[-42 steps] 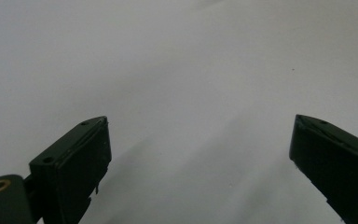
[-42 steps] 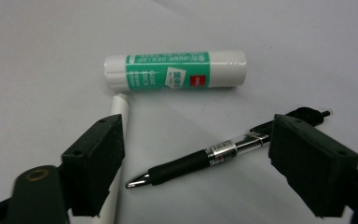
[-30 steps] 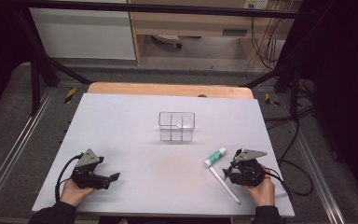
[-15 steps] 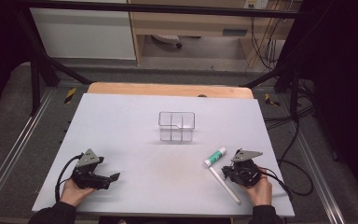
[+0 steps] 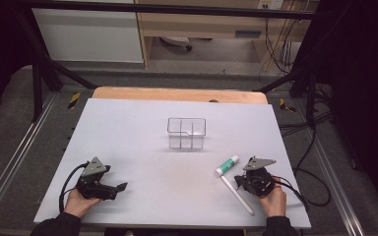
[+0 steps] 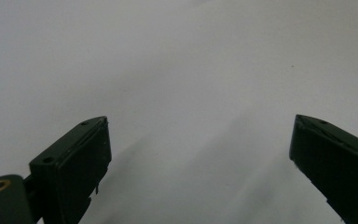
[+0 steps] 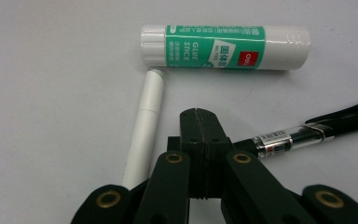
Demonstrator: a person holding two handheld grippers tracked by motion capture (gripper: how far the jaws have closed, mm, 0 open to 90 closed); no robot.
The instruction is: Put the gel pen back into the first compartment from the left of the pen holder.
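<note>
My right gripper [image 7: 199, 114] is shut; its black jaws have just been closing and meet with nothing between them. Past its tip lies a white and green glue stick [image 7: 223, 46], and a white pen [image 7: 147, 121] lies along its left side. A clear-barrelled pen with a black cap [image 7: 298, 135] runs out from under the jaws to the right. In the high view the right gripper [image 5: 239, 181] rests near the table's front right, beside the glue stick [image 5: 227, 165] and white pen [image 5: 236, 195]. My left gripper [image 5: 123, 187] sits at the front left, and its jaws [image 6: 200, 140] stand open over bare table.
A clear plastic organiser with compartments [image 5: 186, 132] stands in the middle of the white table top [image 5: 128, 132]. Cables trail from both grippers toward the front edge. Black frame rails run along both sides of the table.
The right gripper's jaws have drawn together. Both hands, the glue stick and the pens stay where they were.
</note>
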